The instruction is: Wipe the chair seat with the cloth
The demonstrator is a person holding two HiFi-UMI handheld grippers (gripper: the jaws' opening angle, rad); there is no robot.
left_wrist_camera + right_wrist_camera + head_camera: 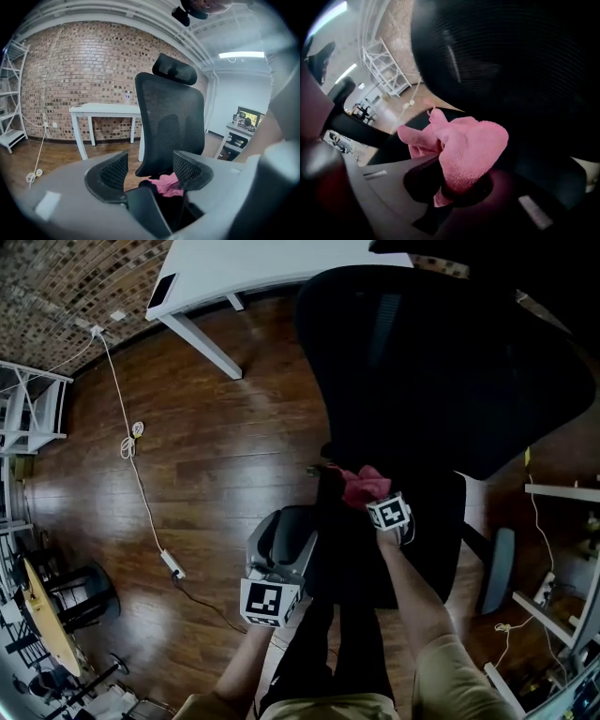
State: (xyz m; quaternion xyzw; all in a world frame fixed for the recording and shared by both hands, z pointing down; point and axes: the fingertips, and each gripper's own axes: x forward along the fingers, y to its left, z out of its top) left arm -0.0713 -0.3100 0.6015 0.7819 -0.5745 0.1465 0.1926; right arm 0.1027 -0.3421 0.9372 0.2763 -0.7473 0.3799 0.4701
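Observation:
A black office chair stands before me, its mesh backrest upright and its dark seat below it. My right gripper is shut on a bunched pink cloth and holds it steeply down over the seat's left part, close to the backrest. The cloth also shows in the left gripper view. My left gripper is open at the seat's left side. A dark chair part lies low between its jaws; I cannot tell whether the pads touch it.
A white table stands behind the chair by a brick wall. A white cable with a power strip runs across the wood floor at the left. A white rack is at the far left, the chair's other armrest at the right.

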